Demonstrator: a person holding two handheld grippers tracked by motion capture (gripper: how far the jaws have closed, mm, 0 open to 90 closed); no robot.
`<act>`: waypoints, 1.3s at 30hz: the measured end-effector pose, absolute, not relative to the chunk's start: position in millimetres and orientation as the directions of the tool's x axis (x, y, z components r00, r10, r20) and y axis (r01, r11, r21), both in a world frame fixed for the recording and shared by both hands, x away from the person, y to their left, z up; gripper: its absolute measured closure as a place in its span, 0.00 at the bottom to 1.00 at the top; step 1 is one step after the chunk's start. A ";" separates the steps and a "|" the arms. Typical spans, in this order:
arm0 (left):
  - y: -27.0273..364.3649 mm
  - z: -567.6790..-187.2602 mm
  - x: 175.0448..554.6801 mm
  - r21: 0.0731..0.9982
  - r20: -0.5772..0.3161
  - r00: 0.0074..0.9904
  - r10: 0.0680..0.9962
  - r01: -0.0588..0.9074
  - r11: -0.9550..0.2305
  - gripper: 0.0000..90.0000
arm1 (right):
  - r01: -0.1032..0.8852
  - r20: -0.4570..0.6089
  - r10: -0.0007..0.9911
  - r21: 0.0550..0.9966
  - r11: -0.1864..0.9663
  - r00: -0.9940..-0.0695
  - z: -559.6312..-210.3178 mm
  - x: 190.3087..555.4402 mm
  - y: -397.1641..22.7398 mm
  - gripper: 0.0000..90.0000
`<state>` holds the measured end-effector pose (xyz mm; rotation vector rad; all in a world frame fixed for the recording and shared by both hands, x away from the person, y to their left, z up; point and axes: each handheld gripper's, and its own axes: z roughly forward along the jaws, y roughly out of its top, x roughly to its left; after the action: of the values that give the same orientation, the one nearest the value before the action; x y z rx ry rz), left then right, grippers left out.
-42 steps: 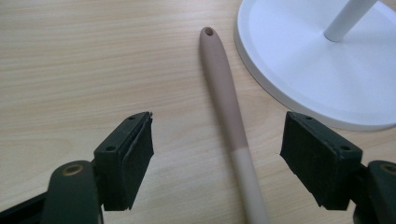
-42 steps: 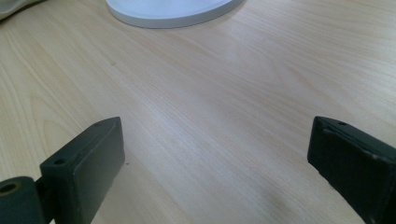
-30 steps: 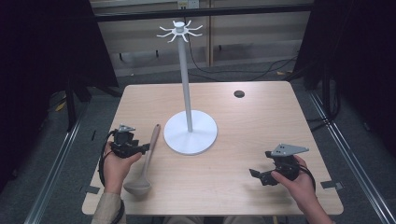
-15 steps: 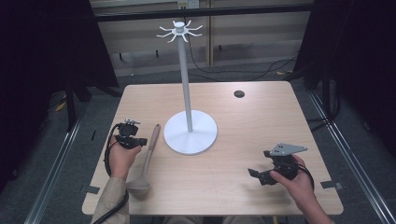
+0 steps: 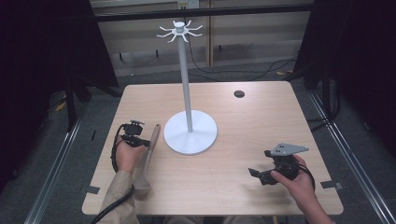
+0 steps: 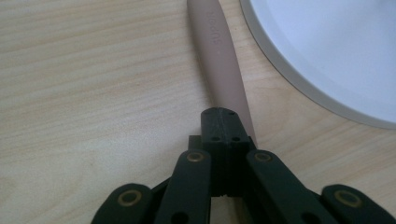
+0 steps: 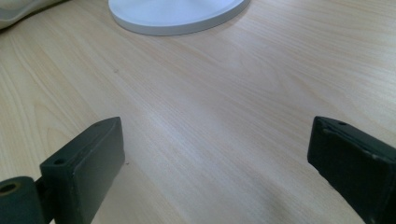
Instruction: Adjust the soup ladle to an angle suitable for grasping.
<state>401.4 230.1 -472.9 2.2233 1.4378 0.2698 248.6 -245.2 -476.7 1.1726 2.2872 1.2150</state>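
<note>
A beige spoon (image 5: 148, 158) lies on the wooden table (image 5: 243, 126) left of the white stand's round base (image 5: 190, 133), with its bowl toward the near edge. My left gripper (image 5: 145, 142) sits at the upper part of the handle. In the left gripper view its jaws (image 6: 224, 123) are shut, tip against tip, right over the spoon handle (image 6: 219, 56). I see nothing between the tips. My right gripper (image 5: 258, 177) rests near the front right of the table. Its jaws (image 7: 215, 168) stand wide open over bare wood.
The stand's tall white pole (image 5: 185, 70) carries a ring of hooks (image 5: 179, 31) at the top. A small black disc (image 5: 239, 94) lies at the back right. The base's rim (image 6: 327, 46) is close to the right of the handle.
The left hand has shifted a little toward the spoon handle and lowered. The right hand has not moved.
</note>
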 end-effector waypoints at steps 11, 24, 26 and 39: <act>226.5 -473.7 400.4 0.496 -0.110 0.431 0.896 0.805 -0.326 1.00 | 0.520 0.106 0.772 0.795 0.313 -0.627 -475.8 248.9 -243.6 0.04; 232.7 -472.5 396.7 0.490 -0.107 0.413 0.904 0.813 -0.313 0.97 | 0.517 0.103 0.771 0.796 0.316 -0.628 -475.3 248.9 -243.6 0.04; 233.7 -467.6 396.1 0.493 -0.109 0.406 0.907 0.815 -0.305 0.91 | 0.519 0.103 0.773 0.795 0.315 -0.626 -475.5 249.0 -244.0 0.04; 232.6 -454.4 384.9 0.475 -0.125 0.410 0.903 0.824 -0.308 0.67 | 0.516 0.098 0.770 0.795 0.321 -0.630 -474.5 248.2 -242.5 0.04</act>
<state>384.9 232.6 -454.4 2.2019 1.4687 0.2259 248.2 -242.5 -474.5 1.1560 2.2926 1.2100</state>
